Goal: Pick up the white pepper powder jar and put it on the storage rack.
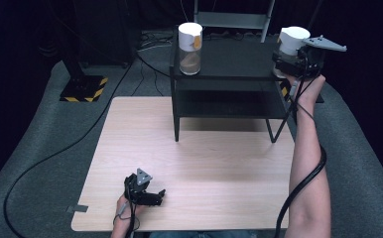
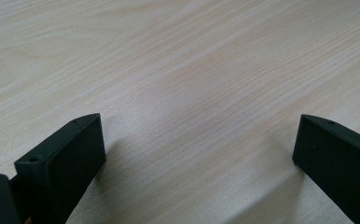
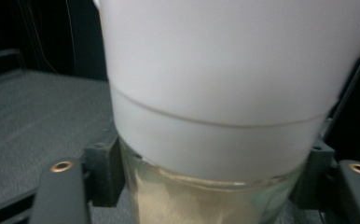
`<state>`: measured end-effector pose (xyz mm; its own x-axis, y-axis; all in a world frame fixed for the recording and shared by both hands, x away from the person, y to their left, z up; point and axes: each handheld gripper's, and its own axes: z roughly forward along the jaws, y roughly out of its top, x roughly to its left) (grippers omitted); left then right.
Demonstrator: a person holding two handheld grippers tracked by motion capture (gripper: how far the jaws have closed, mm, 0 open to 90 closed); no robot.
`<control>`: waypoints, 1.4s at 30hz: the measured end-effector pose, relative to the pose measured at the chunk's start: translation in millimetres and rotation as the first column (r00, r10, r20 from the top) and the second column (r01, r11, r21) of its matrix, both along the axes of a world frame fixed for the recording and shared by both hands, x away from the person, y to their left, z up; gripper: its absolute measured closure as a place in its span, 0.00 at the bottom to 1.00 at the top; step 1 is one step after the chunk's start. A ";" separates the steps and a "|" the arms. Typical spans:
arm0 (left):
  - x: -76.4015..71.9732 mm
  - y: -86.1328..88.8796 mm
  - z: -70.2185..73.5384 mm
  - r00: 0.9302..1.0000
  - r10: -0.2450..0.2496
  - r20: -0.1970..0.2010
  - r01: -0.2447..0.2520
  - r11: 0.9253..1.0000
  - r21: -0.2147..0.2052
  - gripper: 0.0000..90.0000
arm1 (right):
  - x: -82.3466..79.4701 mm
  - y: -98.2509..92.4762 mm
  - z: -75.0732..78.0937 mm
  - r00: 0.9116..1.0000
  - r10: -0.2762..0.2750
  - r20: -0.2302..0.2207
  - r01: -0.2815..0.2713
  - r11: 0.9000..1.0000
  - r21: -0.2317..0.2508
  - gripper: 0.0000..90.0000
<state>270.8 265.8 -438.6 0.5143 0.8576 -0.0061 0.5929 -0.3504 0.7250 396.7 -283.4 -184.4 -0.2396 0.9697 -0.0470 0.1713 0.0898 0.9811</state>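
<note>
A glass jar point(image 1: 292, 39) with a tall white lid stands at the right end of the black shelf's point(image 1: 229, 69) top. My right gripper point(image 1: 289, 62) reaches it from the right, and its jaws lie against both sides of the glass below the lid. In the right gripper view the jar point(image 3: 215, 70) sits between the jaws of the right gripper point(image 3: 211, 179), with pale powder inside. A second white-lidded jar point(image 1: 190, 47) with brown contents stands at the shelf's left end. My left gripper point(image 1: 158, 195) rests on the wooden table point(image 1: 204, 158) at the front left, open, with nothing between the jaws of the left gripper point(image 2: 201, 126).
The two-level black shelf stands on the table's far edge. A black cable point(image 1: 55, 153) runs over the grey floor at the left. A stand base point(image 1: 84, 88) with yellow-black stripes sits at the back left, and a grey metal frame point(image 1: 234, 20) rises behind the shelf.
</note>
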 end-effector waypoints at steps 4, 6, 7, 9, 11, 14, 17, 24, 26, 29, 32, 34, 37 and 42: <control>-0.2 0.0 -0.1 1.000 0.001 0.000 -0.001 1.000 -0.001 0.02 | -2.6 0.9 7.5 1.000 -0.003 -0.031 0.002 1.000 -0.014 0.15; -0.1 0.1 0.0 1.000 -0.001 0.000 0.001 1.000 0.000 0.02 | -5.8 -1.4 10.9 0.999 0.007 -0.045 -0.008 1.000 -0.012 0.11; -0.1 0.1 -0.1 1.000 0.000 0.000 0.000 1.000 0.000 0.02 | -9.1 -2.0 12.7 0.999 0.007 -0.050 -0.008 1.000 -0.017 0.09; -0.1 0.1 -0.1 1.000 0.000 0.000 0.000 1.000 0.000 0.02 | -12.3 -6.0 16.9 0.997 0.026 -0.074 -0.028 0.999 -0.019 0.06; -0.1 0.0 0.0 1.000 -0.001 0.000 0.001 1.000 0.000 0.02 | -19.2 -6.7 18.7 0.996 0.024 -0.083 -0.028 0.999 -0.037 0.04; -0.1 0.0 0.0 1.000 -0.001 0.001 0.001 1.000 0.000 0.02 | -30.4 -11.2 18.8 0.994 0.039 -0.100 -0.044 0.998 -0.054 0.03; -0.2 0.0 -0.2 1.000 0.000 0.001 0.000 1.000 -0.001 0.02 | -44.3 -18.3 14.6 0.992 0.051 -0.115 -0.059 0.996 -0.073 0.03; 0.0 0.1 0.1 1.000 -0.002 0.000 0.002 1.000 0.001 0.02 | -72.1 -32.4 -2.3 0.985 0.079 -0.155 -0.098 0.988 -0.118 0.00; 0.1 0.2 0.2 1.000 -0.002 0.000 0.002 1.000 0.002 0.02 | -80.7 -33.8 -9.9 0.984 0.078 -0.161 -0.100 0.986 -0.136 0.00; 0.1 0.2 0.2 1.000 -0.003 0.000 0.003 1.000 0.003 0.02 | -89.3 -36.2 -19.2 0.982 0.082 -0.170 -0.108 0.983 -0.145 0.00; 0.0 0.1 0.1 1.000 -0.002 0.000 0.002 1.000 0.002 0.02 | -98.8 -37.4 -32.1 0.978 0.093 -0.189 -0.124 0.979 -0.162 0.00; 0.0 0.1 0.1 1.000 -0.002 0.000 0.002 1.000 0.002 0.02 | -104.8 -35.3 -40.4 0.974 0.093 -0.209 -0.133 0.973 -0.188 0.00; 0.0 0.1 0.1 1.000 -0.002 0.000 0.002 1.000 0.002 0.02 | -113.7 -32.2 -54.4 0.965 0.089 -0.248 -0.146 0.964 -0.222 0.00; 0.0 0.1 0.1 1.000 -0.002 0.000 0.002 1.000 0.002 0.02 | -125.9 -31.4 -77.5 0.951 0.089 -0.297 -0.166 0.955 -0.247 0.00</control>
